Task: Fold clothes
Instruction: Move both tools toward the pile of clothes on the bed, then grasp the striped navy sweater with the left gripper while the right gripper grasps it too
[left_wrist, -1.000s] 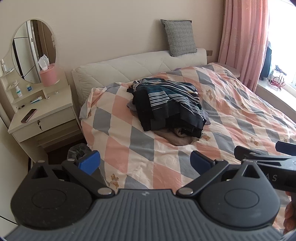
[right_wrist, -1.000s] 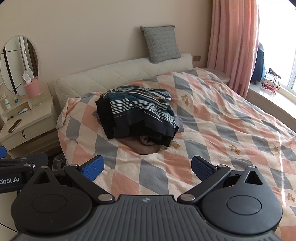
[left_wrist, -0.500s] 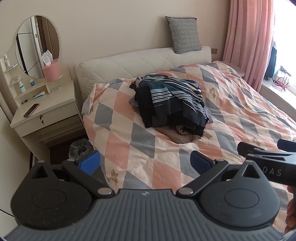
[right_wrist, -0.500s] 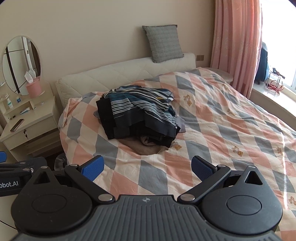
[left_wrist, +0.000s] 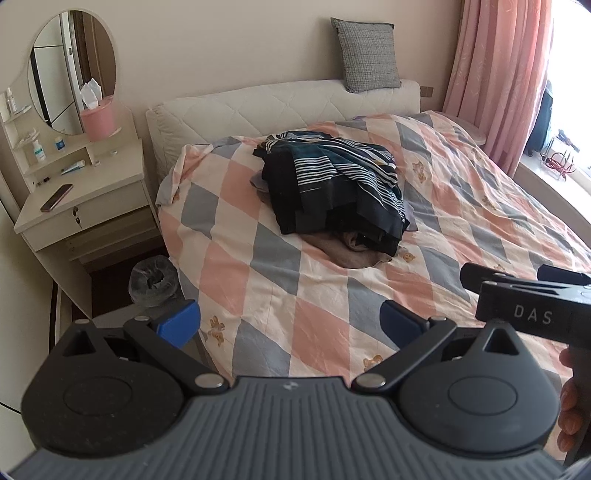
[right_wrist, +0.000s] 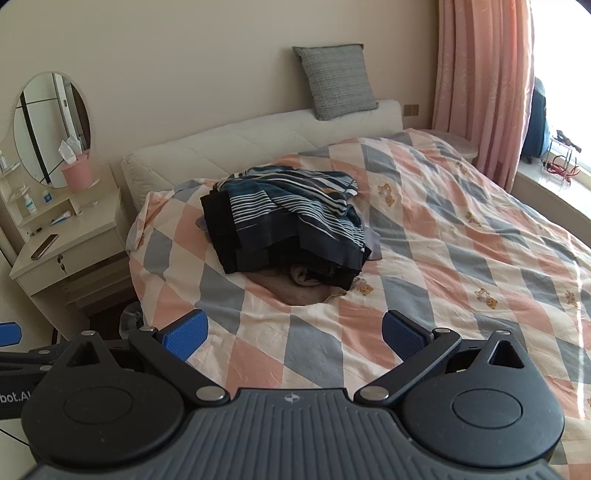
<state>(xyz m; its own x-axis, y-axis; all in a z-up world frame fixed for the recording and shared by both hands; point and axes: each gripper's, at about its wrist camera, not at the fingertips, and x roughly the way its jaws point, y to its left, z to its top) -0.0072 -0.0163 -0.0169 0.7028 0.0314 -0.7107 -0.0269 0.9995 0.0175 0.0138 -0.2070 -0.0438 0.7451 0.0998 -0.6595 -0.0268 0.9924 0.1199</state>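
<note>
Jaws: both sets stand wide apart and hold nothing. The left gripper (left_wrist: 290, 319) and the right gripper (right_wrist: 293, 330) hang side by side over the near edge of the bed, each showing blue pads (right_wrist: 183, 334) with only bedding between them.

Item, clothes pile (left_wrist: 332, 188): a heap of dark garments topped by a navy piece with white stripes, a tan garment (right_wrist: 295, 290) poking out beneath at the near side. It lies on the checked quilt (left_wrist: 280, 280) toward the head of the bed, well apart from both grippers. Nothing in it appears folded.

Item, surroundings: a grey cushion (left_wrist: 367, 53) on the headboard, a bedside cabinet (left_wrist: 85, 206) with a phone (left_wrist: 56, 197) on top, a pink tissue holder (left_wrist: 96, 120) before the oval mirror, a lined bin (left_wrist: 153, 280) on the floor, pink curtains (right_wrist: 484, 85) at the window.

Change noted: against the views of a second ago, the pile sits slightly larger and lower in both wrist views, and the left view has swung a little rightward; the grippers have drifted toward the bed, jaws unaltered.

Reading: the task seems at its very start, an approach only. The next move probably calls for reaching further in and pinching one top garment free of the heap.
</note>
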